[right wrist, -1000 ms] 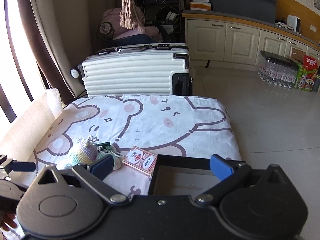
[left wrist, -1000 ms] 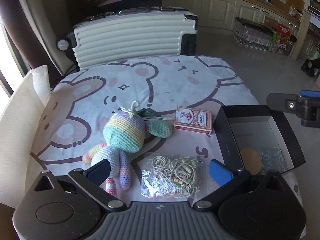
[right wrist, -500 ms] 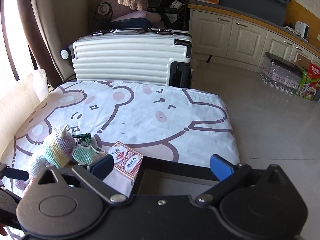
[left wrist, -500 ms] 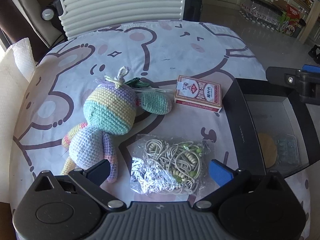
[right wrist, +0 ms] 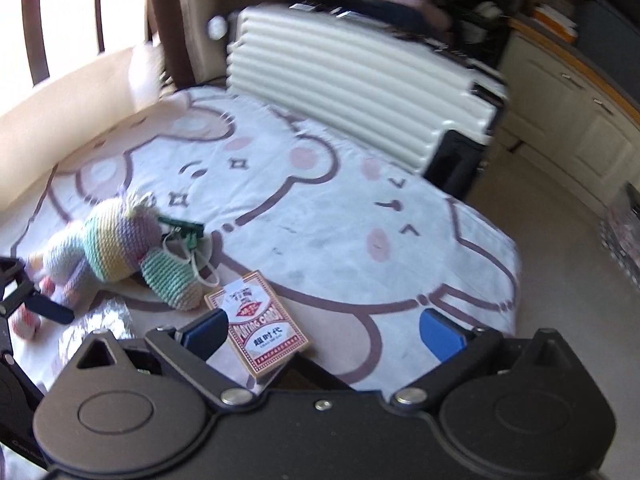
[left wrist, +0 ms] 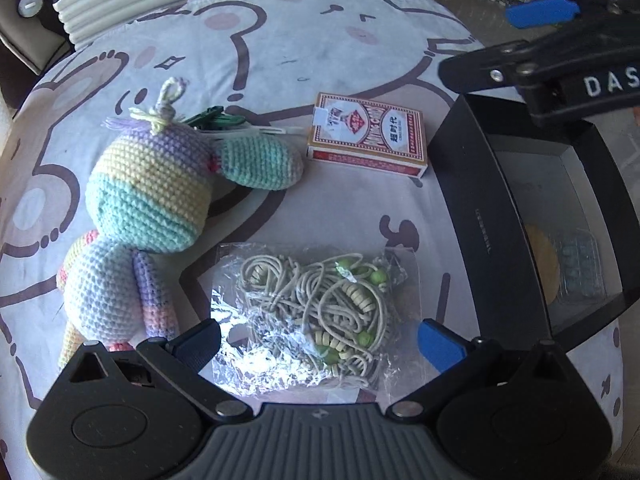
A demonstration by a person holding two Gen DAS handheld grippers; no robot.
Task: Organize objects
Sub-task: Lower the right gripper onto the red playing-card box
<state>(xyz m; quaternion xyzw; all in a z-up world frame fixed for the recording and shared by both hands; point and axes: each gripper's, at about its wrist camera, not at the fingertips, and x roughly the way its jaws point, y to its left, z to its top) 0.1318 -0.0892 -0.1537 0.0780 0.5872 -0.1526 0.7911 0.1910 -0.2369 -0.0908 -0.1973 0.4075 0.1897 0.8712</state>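
Observation:
A clear bag of cord and green beads [left wrist: 316,312] lies on the bear-print cloth, right between the spread fingers of my open left gripper [left wrist: 320,338]. A pastel crochet doll [left wrist: 148,216] [right wrist: 116,248] lies to its left, with a green clip [left wrist: 208,116] behind its head. A red playing-card box [left wrist: 366,140] [right wrist: 258,326] sits further back. My right gripper [right wrist: 324,334] is open above the card box, near the black box [left wrist: 480,216]. That box holds a tan disc and a small clear pack.
A white ribbed suitcase [right wrist: 360,92] stands behind the table. Cream padding [right wrist: 60,100] rises along the left side. The table's right edge drops to a tiled floor [right wrist: 568,232], with kitchen cabinets [right wrist: 572,112] beyond.
My left gripper has dropped down and forward over the bead bag. My right gripper has swung left, from over the black box to over the card box.

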